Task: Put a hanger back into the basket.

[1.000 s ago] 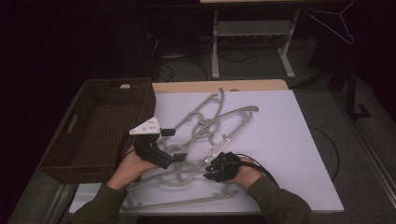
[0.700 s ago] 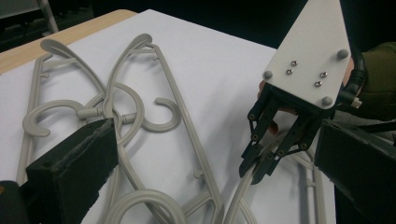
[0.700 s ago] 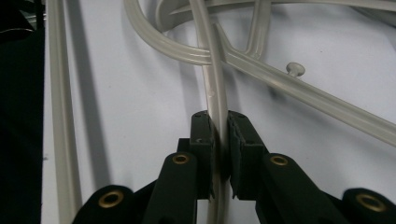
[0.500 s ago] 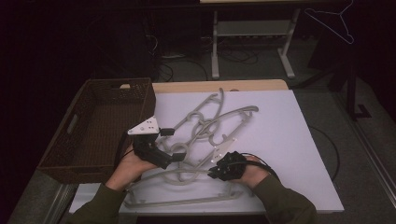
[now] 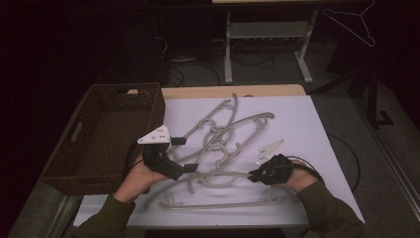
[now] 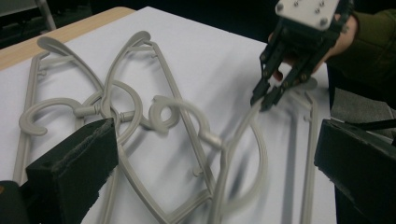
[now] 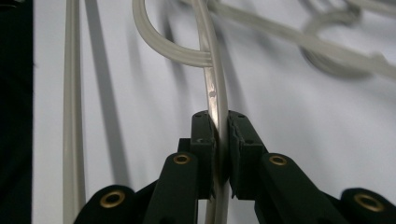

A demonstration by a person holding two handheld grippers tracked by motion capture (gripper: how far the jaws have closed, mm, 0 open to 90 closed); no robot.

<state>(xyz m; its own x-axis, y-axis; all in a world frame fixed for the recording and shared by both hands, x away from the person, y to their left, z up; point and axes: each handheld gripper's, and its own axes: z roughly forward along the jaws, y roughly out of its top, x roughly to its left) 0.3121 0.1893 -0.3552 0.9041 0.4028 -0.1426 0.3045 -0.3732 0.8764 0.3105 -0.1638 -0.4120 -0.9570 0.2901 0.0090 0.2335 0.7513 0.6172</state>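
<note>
Dim room, white table (image 5: 317, 129): grey hangers (image 5: 223, 136) tangled mid-table, none in basket (image 5: 106, 134) at left edge. My right gripper (image 7: 219, 140) clamped on hanger arm (image 7: 215, 88); jaws just closed. My left gripper (image 6: 210, 172) spread, holding nothing. Sorting barely begun.

Black hand-held gripper (image 5: 253, 176), olive sleeves (image 5: 327, 210)

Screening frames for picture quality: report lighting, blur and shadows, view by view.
High view: dim, the room behind nearly black, white table brightest. Left gripper view: the near hanger arm smeared by blur, right gripper fairly sharp. Right gripper view: clamped hanger bar crisp, far hangers soft, long shadows on the table.
</note>
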